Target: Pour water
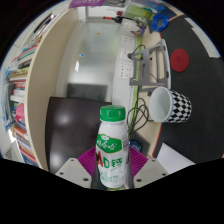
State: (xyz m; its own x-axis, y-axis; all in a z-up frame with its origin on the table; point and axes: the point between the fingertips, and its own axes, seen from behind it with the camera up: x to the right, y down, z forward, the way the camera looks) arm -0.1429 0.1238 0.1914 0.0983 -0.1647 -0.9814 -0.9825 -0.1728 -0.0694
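Note:
A white plastic bottle (111, 146) with a green cap and a green label stands upright between my fingers. Both magenta pads (88, 160) press against its sides, so my gripper (112, 172) is shut on it. The bottle appears lifted above the desk. Beyond it to the right, a white mug (168, 103) with a black dotted pattern lies tilted with its mouth facing me.
A dark chair seat (68, 122) sits below and left of the bottle. A bookshelf (18, 95) with several books lines the left side. A white desk (188, 135) holds the mug, cables (140, 105) and a red round object (180, 58) farther back.

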